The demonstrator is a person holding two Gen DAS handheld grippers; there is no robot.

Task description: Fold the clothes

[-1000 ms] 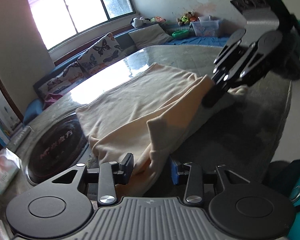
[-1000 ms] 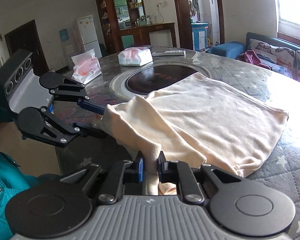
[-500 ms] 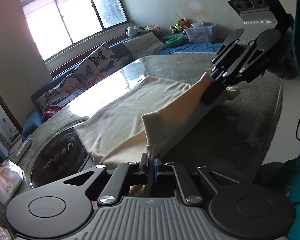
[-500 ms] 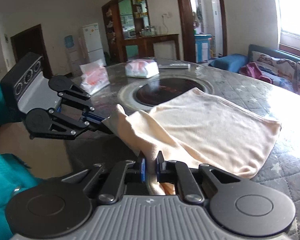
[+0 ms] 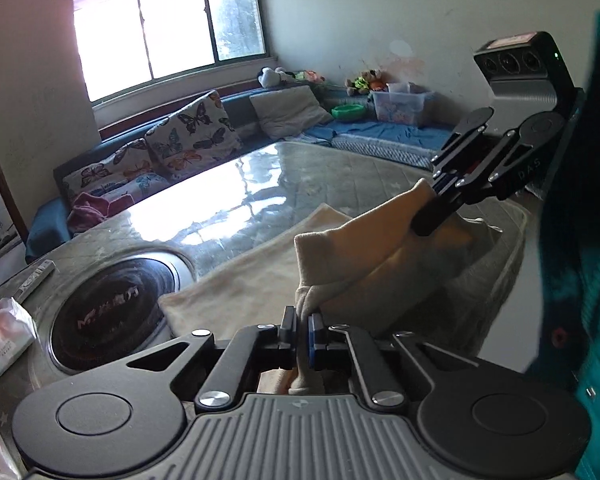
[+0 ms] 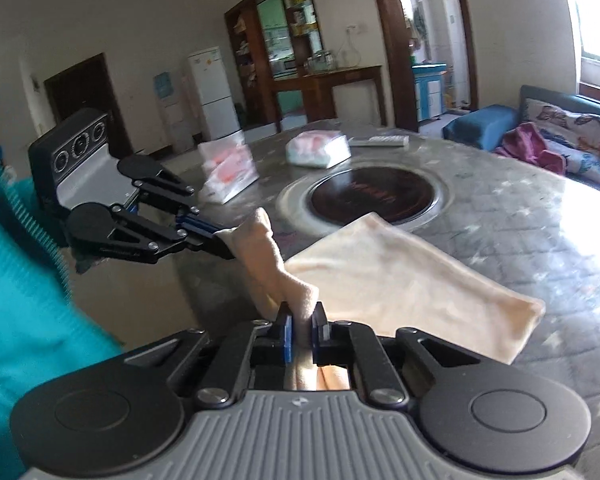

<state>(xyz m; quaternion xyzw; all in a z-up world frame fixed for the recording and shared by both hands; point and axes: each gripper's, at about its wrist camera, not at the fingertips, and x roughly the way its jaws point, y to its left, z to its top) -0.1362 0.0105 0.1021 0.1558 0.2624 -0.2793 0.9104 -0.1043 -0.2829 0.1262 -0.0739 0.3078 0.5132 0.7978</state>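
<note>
Currently mid-fold, as I read it. My left gripper (image 5: 303, 330) is closed tight on a bunched corner of the cream cloth (image 5: 260, 280), nothing else between the pads. My right gripper (image 6: 302, 330) is clamped the same way on the other near corner. Both corners are lifted off the table (image 6: 520, 232); the near edge hangs stretched between the two grippers. The far half of the cloth lies flat on the table, its far edge touching the rim of the round cooktop (image 6: 374, 196).

Next move, my judgement: carry both corners forward together, level, over the flat half and lay them on the far edge. It needs even tension so the sheet doesn't skew or drag.

Surface: glossy grey quilted cover with strong window glare, probably slippery under fabric. On the table beyond the cooktop: two tissue packs (image 6: 318, 150) and a remote (image 6: 378, 142). Room: window (image 5: 168, 28) and butterfly cushions (image 5: 192, 136) on a bench on one side, fridge (image 6: 212, 94) and shelving opposite.
</note>
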